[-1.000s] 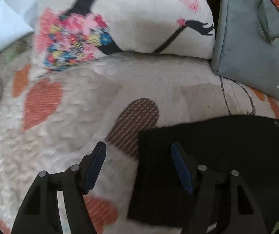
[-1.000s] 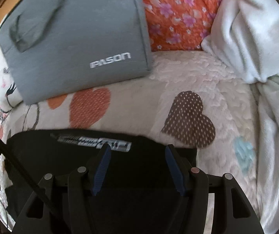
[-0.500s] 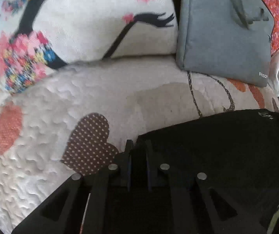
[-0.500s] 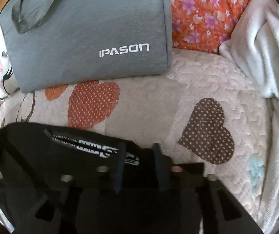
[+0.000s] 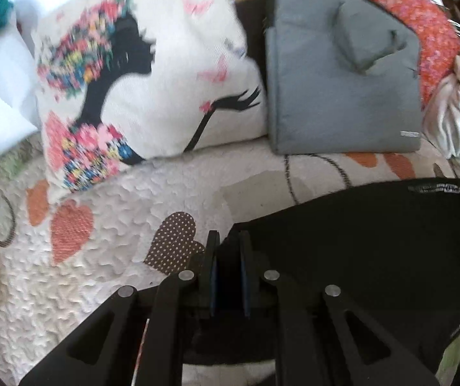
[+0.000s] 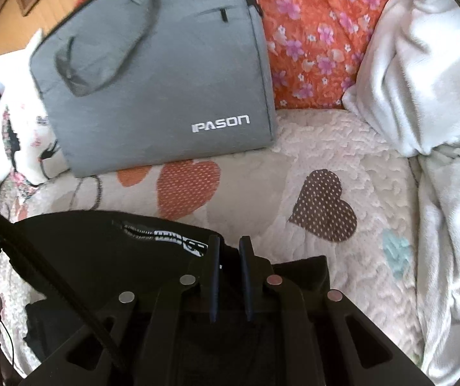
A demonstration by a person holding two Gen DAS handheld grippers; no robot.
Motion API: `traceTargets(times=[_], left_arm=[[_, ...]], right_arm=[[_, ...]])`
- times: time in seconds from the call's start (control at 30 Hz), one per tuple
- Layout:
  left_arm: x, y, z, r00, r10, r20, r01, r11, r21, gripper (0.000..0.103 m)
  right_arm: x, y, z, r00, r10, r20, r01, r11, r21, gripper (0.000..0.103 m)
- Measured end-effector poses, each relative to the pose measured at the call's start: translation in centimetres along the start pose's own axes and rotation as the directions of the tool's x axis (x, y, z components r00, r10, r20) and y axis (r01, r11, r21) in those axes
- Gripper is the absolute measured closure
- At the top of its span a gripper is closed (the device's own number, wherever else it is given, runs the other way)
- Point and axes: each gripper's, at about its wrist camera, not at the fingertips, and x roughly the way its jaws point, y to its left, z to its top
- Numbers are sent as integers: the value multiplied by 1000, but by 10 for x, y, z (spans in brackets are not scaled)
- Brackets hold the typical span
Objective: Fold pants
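**Both hand-held grippers clamped on the pants**

Your left hand-held gripper [image 5: 229, 241] grips one corner of the black pants [image 5: 358, 241], and your right hand-held gripper [image 6: 230, 246] grips the fabric edge beside the printed white logo. The pants lie on the heart-patterned bed cover [image 6: 294, 160], in front of the grey bag [image 6: 165, 96] and the pillow [image 5: 165, 64].
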Motion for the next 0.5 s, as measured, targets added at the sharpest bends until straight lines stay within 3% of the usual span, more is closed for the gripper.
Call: traceTargets(times=[0.2, 0.33, 0.4, 0.5], left_arm=[[-28, -10, -30, 997, 24, 74, -26, 999, 31, 92], [-62, -18, -76, 992, 55, 109, -57, 998, 21, 92], [-71, -21, -101, 994, 53, 101, -55, 998, 23, 91], [-76, -31, -153, 999, 43, 29, -44, 998, 54, 90]], right_arm=[[-47, 4, -38, 999, 34, 20, -35, 999, 5, 91], [-76, -1, -83, 998, 61, 20, -61, 998, 25, 91], [-86, -4, -108, 998, 68, 6, -68, 997, 33, 91], [-91, -13, -151, 996, 73, -47, -70, 996, 62, 91]])
